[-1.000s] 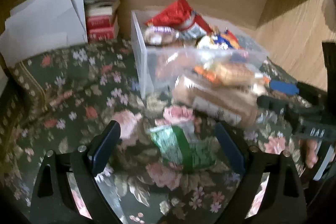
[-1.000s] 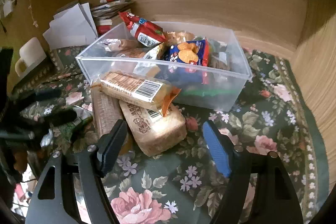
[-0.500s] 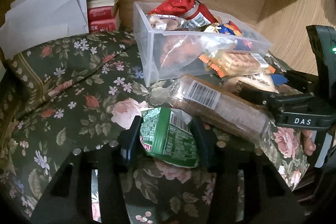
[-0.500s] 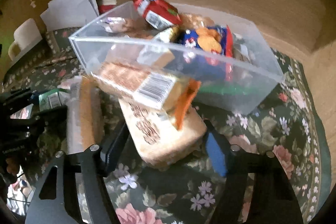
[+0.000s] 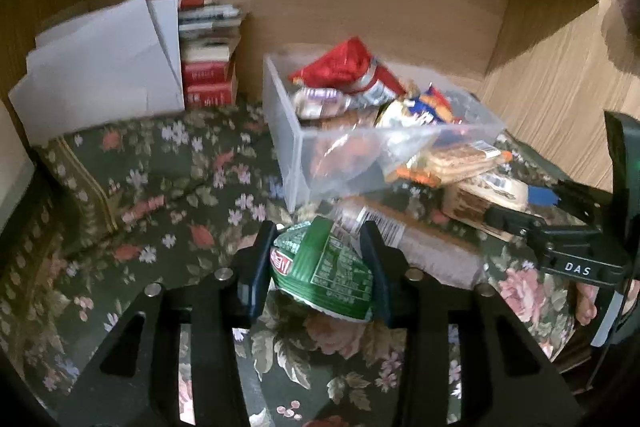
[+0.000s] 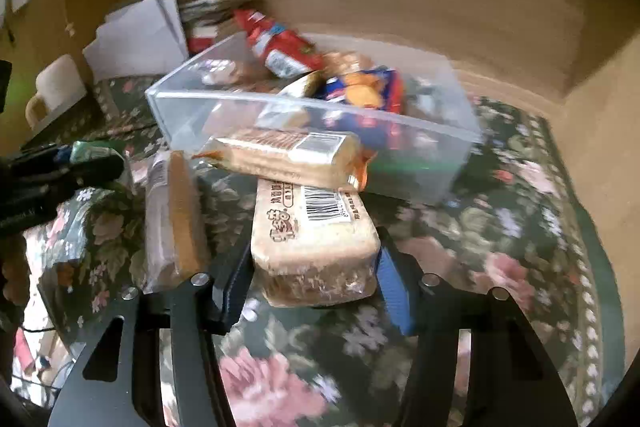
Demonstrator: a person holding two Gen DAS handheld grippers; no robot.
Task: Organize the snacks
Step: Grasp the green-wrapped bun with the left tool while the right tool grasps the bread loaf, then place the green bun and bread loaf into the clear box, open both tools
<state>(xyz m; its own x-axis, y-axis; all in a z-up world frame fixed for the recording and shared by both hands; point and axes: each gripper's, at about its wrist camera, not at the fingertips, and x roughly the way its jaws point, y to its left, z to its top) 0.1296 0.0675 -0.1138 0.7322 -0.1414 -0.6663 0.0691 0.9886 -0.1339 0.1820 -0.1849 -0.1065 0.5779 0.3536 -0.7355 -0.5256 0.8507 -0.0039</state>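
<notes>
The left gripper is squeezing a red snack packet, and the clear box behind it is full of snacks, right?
Not quite: the packet squeezed by the left gripper is green, not red, as the left wrist view shows. The clear box behind it does hold snacks.

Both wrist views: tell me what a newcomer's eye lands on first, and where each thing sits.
First comes the clear plastic bin at the back of the floral cloth, heaped with bright snack bags. Next, the green packet, pinched between the left gripper jaws in the foreground. Then the pale biscuit pack before the bin, the right gripper jaws closed on its sides, with another biscuit pack lying across its far end.
</notes>
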